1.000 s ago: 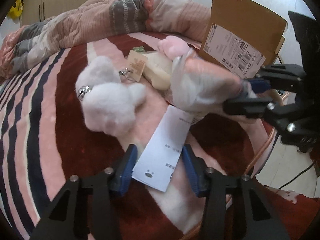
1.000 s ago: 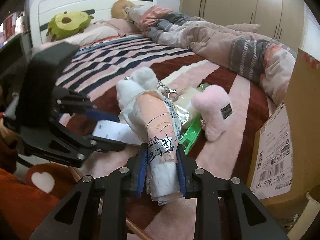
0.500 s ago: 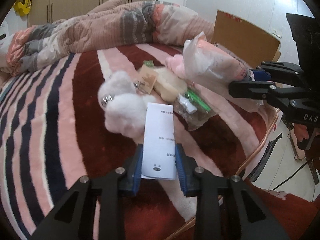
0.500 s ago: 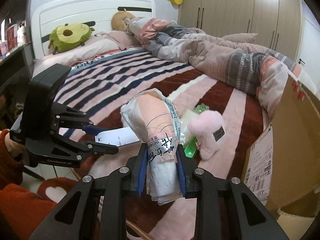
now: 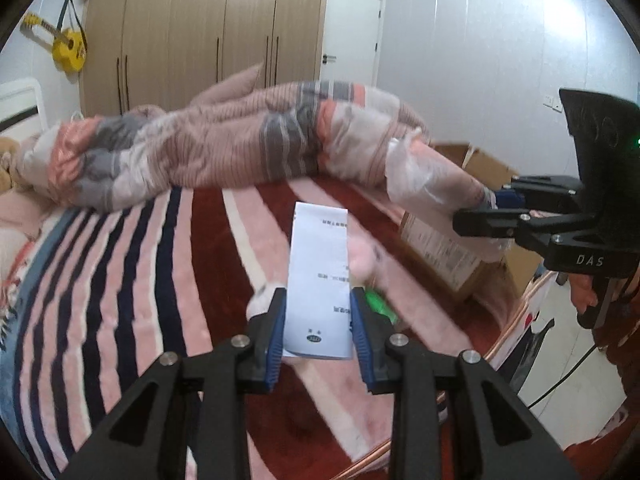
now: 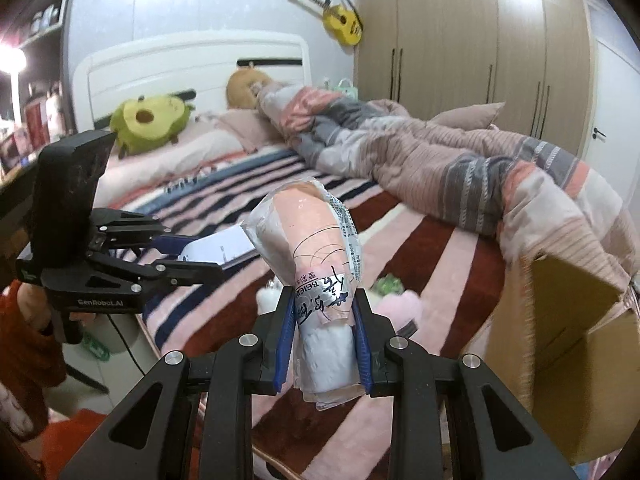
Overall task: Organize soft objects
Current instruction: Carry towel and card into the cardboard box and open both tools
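Note:
My left gripper (image 5: 318, 300) is shut on a white paper slip (image 5: 320, 280) and holds it up above the striped bed (image 5: 120, 280). My right gripper (image 6: 322, 300) is shut on a pink soft item in a clear plastic bag (image 6: 312, 240), raised above the bed; it also shows in the left wrist view (image 5: 432, 180). A pink plush toy (image 6: 400, 308), a white plush (image 6: 266, 298) and a green packet (image 6: 386, 282) lie on the bed below, partly hidden behind the bag. The left gripper shows at the left of the right wrist view (image 6: 200, 258).
An open cardboard box (image 6: 568, 344) stands at the bed's right edge, also in the left wrist view (image 5: 460, 248). A rumpled duvet (image 5: 220, 152) lies across the far side. An avocado plush (image 6: 148, 122) sits by the headboard. Wardrobes (image 5: 200, 40) line the wall.
Both grippers have risen well above the bed with their loads. The paper slip was gripped and lifted off the plush toys. The bagged item moved up and toward the box.

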`<state>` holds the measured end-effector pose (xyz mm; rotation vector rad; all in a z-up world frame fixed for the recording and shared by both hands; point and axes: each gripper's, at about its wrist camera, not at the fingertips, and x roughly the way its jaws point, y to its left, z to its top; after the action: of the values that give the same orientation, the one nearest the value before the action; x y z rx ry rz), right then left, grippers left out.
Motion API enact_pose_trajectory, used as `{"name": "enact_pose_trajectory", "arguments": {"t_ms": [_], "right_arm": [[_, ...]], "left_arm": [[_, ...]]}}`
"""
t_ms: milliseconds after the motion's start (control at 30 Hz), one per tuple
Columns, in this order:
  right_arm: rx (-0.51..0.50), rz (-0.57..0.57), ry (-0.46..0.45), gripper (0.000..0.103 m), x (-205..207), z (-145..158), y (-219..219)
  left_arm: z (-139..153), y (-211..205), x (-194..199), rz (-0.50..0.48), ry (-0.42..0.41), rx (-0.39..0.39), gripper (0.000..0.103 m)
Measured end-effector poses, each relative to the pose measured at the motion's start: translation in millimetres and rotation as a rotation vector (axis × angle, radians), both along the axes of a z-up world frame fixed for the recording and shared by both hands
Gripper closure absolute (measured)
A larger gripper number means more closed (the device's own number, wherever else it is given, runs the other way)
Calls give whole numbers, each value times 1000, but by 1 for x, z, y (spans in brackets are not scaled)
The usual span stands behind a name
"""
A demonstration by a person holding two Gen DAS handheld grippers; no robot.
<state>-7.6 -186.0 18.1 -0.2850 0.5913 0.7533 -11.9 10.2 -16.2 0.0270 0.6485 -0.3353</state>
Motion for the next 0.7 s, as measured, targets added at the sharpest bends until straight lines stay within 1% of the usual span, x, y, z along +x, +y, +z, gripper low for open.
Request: {"name": "enact_pose_trajectory", "arguments": {"t_ms": [100, 167, 200, 300, 367, 433, 500, 533, 633, 700], "right_arm": [[33, -32, -18, 81, 0, 17, -20], [56, -63, -28, 81, 3, 28, -38], [62, -89, -35, 81, 4, 33, -49], [49, -171, -66, 81, 11, 43, -77], [61, -222, -47, 81, 18, 46, -98], [50, -285, -35, 81, 27, 43, -117], [8, -357, -27, 81, 37, 37, -133], [-9, -387, -3, 80, 45, 30, -141], [-43, -433, 59, 80, 60, 11, -156], [-69, -452, 84, 80, 67, -3, -160]], "left_arm": [[25, -14, 2, -6, -39, 27, 75], [38, -25, 6, -22, -58, 28, 75], [48, -35, 10, -40, -72, 27, 75], [65, -63, 23, -95, -94, 27, 75], [70, -82, 33, -129, -95, 26, 75], [75, -106, 47, -176, -86, 19, 75], [78, -127, 60, -215, -74, 14, 75], [78, -140, 68, -235, -66, 14, 75], [75, -167, 87, -274, -36, 10, 75], [71, -183, 100, -300, -10, 12, 75]]}}
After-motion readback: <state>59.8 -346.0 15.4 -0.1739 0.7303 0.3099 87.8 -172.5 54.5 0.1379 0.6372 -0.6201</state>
